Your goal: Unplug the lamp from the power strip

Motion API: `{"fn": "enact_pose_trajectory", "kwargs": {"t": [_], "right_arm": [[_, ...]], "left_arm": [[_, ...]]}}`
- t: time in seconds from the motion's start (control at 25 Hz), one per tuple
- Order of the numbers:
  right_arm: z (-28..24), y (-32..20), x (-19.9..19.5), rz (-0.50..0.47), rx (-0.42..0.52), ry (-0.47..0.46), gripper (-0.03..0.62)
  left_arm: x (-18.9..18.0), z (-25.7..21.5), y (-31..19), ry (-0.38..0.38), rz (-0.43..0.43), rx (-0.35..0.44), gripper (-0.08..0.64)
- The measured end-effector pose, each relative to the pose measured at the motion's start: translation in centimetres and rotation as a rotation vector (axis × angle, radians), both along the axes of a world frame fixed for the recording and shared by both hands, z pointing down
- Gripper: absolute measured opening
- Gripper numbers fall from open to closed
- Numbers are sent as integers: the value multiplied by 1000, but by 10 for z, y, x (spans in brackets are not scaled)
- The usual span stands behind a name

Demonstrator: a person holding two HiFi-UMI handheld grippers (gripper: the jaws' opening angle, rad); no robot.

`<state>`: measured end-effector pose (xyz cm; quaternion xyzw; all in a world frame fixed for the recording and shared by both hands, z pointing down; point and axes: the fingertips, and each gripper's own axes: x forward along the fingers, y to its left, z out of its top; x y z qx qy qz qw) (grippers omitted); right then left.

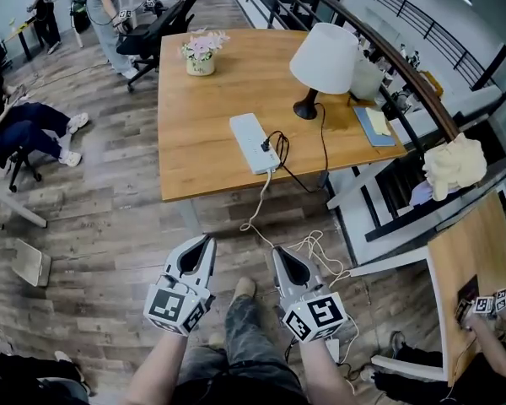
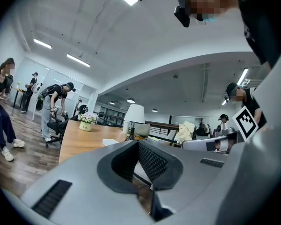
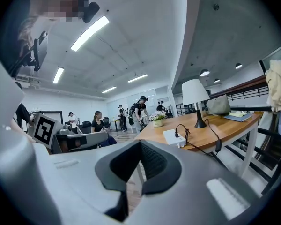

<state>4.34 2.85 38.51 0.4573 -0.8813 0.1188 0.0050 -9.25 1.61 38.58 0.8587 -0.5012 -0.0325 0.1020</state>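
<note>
Lamp (image 1: 325, 57) w/ white shade, black base is seen upright on wooden table (image 1: 202, 125), its black plug (image 1: 266, 146) seated in white power strip (image 1: 253, 142) nearby. Left gripper (image 1: 207, 240) & right gripper (image 1: 278, 251) are held well short of table. Left gripper view: jaws pressed together, nothing held. Right gripper view: jaws likewise closed, empty; strip is framed beyond.
</note>
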Motion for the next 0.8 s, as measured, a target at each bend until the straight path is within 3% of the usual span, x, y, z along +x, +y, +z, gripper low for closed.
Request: {"fn": "enact_pose_trajectory", "kwargs": {"t": [0.8], "right_arm": [[21, -149, 9, -51, -63, 2, 8]], "left_arm": [[36, 20, -141, -12, 5, -58, -5]]}}
